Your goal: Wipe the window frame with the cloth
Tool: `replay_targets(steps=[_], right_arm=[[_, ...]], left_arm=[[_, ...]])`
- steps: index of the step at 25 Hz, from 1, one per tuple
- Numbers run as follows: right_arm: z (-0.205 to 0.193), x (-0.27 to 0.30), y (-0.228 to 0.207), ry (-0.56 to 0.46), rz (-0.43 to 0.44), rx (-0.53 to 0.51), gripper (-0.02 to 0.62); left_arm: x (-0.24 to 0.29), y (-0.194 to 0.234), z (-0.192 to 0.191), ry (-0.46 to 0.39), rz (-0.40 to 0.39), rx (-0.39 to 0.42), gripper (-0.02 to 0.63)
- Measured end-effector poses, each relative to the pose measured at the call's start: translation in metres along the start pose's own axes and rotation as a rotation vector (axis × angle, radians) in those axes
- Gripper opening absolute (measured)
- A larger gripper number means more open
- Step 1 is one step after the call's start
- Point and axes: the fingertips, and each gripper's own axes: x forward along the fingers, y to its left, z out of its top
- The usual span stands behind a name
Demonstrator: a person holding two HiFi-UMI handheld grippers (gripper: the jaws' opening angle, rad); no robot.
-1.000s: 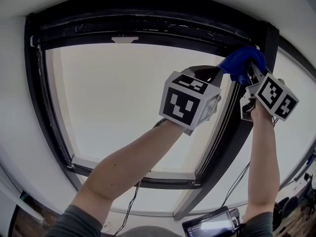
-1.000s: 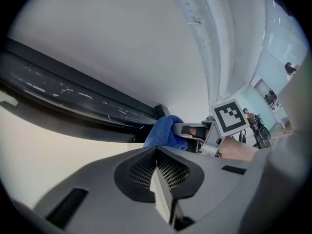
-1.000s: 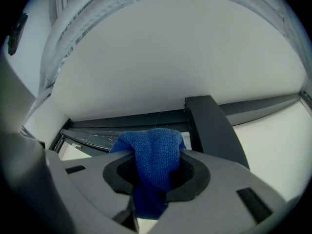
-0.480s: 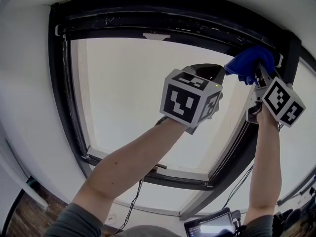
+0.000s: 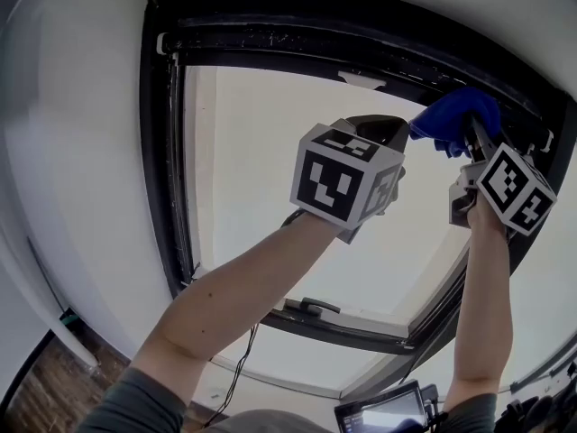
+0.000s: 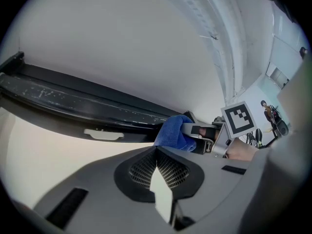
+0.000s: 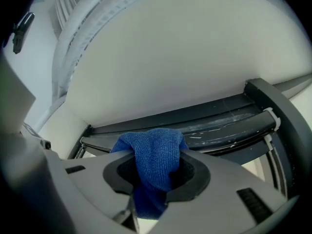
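The cloth (image 5: 455,117), clenched in the right gripper (image 5: 471,138), had been wiped leftward along the window frame's (image 5: 270,32) top; the left gripper (image 5: 377,130) was closed, idle.

I can read no word, number or brand anywhere; the cube (image 5: 347,183) on the left gripper (image 5: 384,132), at the centre of the head view, and the cube (image 5: 516,190) on the right gripper (image 5: 471,126), at its right edge, carry only black-and-white square marker patterns, not letters. A lit screen (image 5: 388,411) at the bottom edge of the head view is too small and blurred to read; the right gripper's cube shows again at the right of the left gripper view, pattern only.
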Motion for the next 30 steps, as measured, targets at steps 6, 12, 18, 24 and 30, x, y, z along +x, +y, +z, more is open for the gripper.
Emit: replay_targets(steps=[6, 12, 18, 24, 30], right_arm=[[-0.005, 0.024, 0.056, 0.010, 0.046, 0.000, 0.123], [-0.016, 0.043, 0.106, 0.011, 0.108, 0.007, 0.124], [-0.023, 0.063, 0.153, 0.028, 0.156, -0.011, 0.124], [-0.021, 0.074, 0.201, 0.017, 0.214, -0.015, 0.123], [-0.031, 0.099, 0.250, 0.016, 0.282, 0.012, 0.124]], left_arm=[[-0.038, 0.041, 0.006, 0.015, 0.048, 0.018, 0.009], [-0.074, 0.081, 0.008, 0.018, 0.111, 0.013, 0.009], [-0.105, 0.112, 0.013, 0.019, 0.161, 0.014, 0.009], [-0.140, 0.144, 0.017, 0.027, 0.217, 0.021, 0.009], [-0.170, 0.177, 0.019, 0.039, 0.273, 0.033, 0.009]])
